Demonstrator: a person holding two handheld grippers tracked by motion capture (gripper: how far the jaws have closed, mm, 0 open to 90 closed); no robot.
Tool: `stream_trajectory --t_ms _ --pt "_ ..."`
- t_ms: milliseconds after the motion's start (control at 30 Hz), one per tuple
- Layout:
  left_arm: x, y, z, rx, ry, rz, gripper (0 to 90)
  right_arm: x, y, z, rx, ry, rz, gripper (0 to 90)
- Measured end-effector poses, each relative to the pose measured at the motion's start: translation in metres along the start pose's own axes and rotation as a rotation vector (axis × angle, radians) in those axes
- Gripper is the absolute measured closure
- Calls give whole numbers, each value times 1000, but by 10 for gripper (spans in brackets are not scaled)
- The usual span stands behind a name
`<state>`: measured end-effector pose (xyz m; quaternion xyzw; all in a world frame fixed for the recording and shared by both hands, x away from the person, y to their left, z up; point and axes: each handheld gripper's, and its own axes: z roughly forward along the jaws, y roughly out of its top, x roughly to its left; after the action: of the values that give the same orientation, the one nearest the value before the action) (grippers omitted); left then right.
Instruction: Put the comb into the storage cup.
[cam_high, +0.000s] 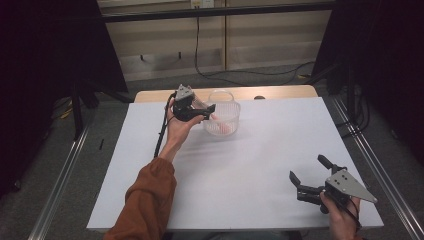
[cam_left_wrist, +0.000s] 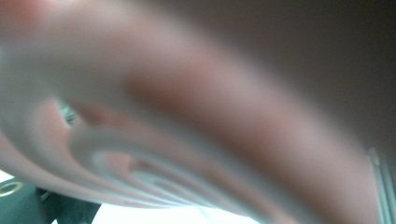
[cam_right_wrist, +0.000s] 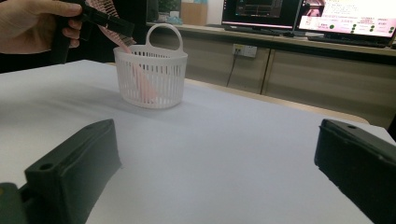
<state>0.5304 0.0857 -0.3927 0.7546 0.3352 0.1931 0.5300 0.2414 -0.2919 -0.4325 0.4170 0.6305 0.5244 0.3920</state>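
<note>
A white slatted basket (cam_high: 235, 107) (cam_right_wrist: 163, 84) with a loop handle stands at the far middle of the white table (cam_high: 260, 150). A pink comb-like thing (cam_right_wrist: 140, 79) (cam_high: 224, 128) leans inside it, its toothed upper end sticking out over the rim. My left gripper (cam_high: 209, 109) (cam_right_wrist: 122, 27) hovers at the basket's left rim, right at that upper end; I cannot tell whether its jaws press on it. A blurred pink shape (cam_left_wrist: 210, 116) sits close against the left gripper view's lens. My right gripper (cam_high: 306, 167) (cam_right_wrist: 219, 154) rests open near the table's front right corner, with nothing between its jaws.
Beyond the table's far edge there is a wooden strip (cam_high: 280, 92), then floor with cables. Lit monitors (cam_right_wrist: 345, 16) stand on a counter behind the basket. Metal rails (cam_high: 60, 175) run along both sides of the table.
</note>
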Motion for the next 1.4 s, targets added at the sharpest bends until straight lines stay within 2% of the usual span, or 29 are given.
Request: stream_trajectory --t_ms 200,300,433,533,633,733,833,900,1133,1233,1400 --pt "1 0 -4 20 -2 17 34 0 0 0 -3 0 -2 0" --pt "3 -1 -5 35 -10 8 28 0 0 0 -1 0 0 0" --pt "6 -5 -7 57 -22 20 50 0 0 0 -1 -2 -1 0" --pt "8 -7 -9 56 -14 14 54 0 0 0 -1 0 -1 0" --pt "9 -6 -10 60 -17 3 102 1 0 0 1 0 -2 0" --pt "7 -6 -8 65 -3 1 108 1 0 0 1 0 -2 0" --pt "6 -6 -6 67 -16 17 209 1 0 0 0 2 -3 0" --pt "4 -6 -5 51 -16 16 220 0 0 0 0 1 -2 0" --pt "-5 -6 1 63 -28 34 194 1 0 0 -3 3 -3 0" --pt "-5 -6 0 72 -33 54 186 0 0 0 -2 1 -2 0" --pt "-2 -5 -5 56 -37 47 129 1 0 0 -3 1 -3 0"
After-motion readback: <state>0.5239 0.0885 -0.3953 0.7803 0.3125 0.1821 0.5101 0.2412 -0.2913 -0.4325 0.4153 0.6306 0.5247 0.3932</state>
